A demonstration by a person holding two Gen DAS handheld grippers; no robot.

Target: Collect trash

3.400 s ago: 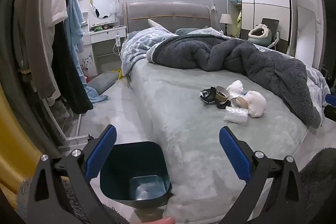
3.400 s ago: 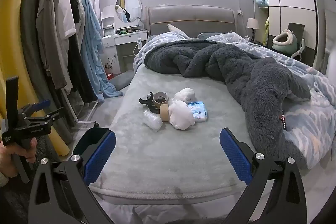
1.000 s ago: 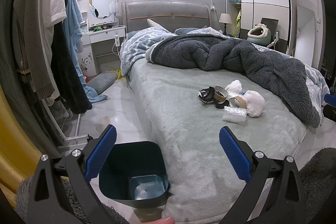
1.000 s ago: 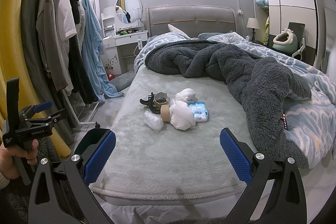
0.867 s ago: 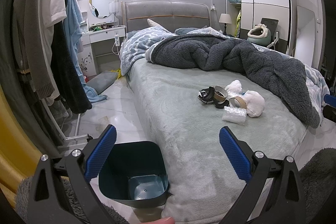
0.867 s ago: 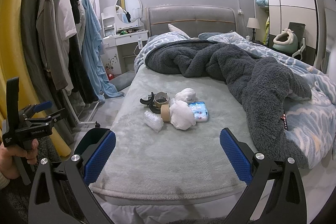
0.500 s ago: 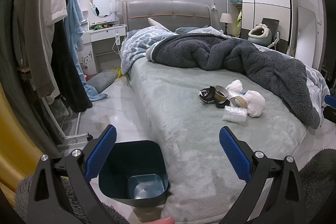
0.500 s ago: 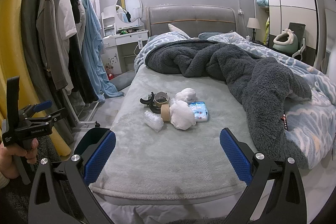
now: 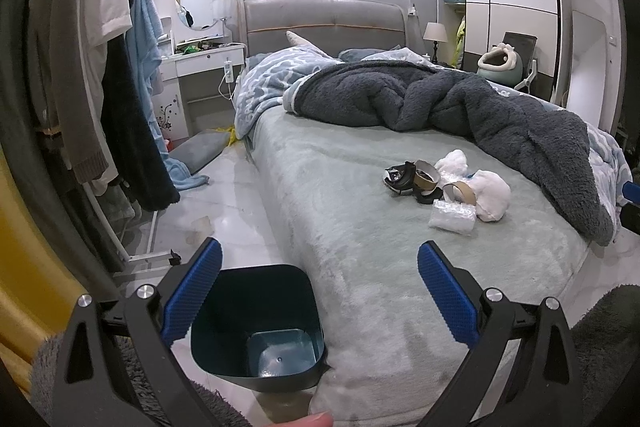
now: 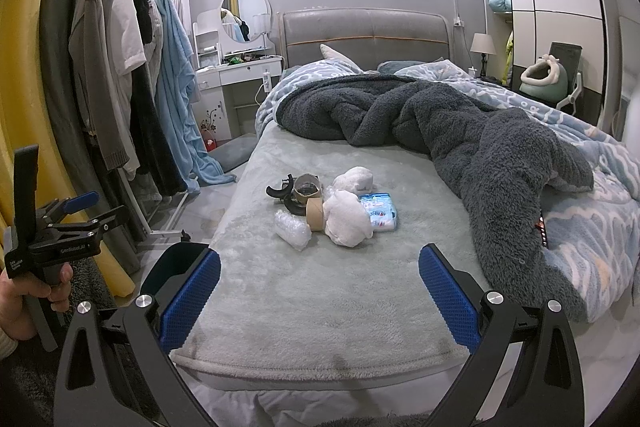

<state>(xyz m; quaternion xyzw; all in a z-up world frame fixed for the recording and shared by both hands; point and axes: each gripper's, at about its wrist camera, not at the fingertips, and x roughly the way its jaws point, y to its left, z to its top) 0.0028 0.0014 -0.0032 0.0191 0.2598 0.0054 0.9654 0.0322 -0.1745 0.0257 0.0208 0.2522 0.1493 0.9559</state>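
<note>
Trash heaped mid-bed (image 10: 328, 291), both grippers spread wide and empty.

Left gripper (image 9: 318, 291) open above a dark teal bin (image 9: 256, 323), smooth plastic, square with rounded corners, standing on the floor against the bed's corner. Right gripper (image 10: 319, 293) open over the foot of the plush grey-green cover. Pile near the middle of the bed: two fluffy white wads (image 10: 346, 219), cardboard tape rolls (image 10: 314, 213), crinkly clear bubble wrap (image 10: 292, 229), a glossy blue-and-white packet (image 10: 378, 213), curved black plastic bits (image 10: 280, 189), all touching or just beside one another. Shaggy dark grey blanket (image 10: 460, 131) bunched behind.
</note>
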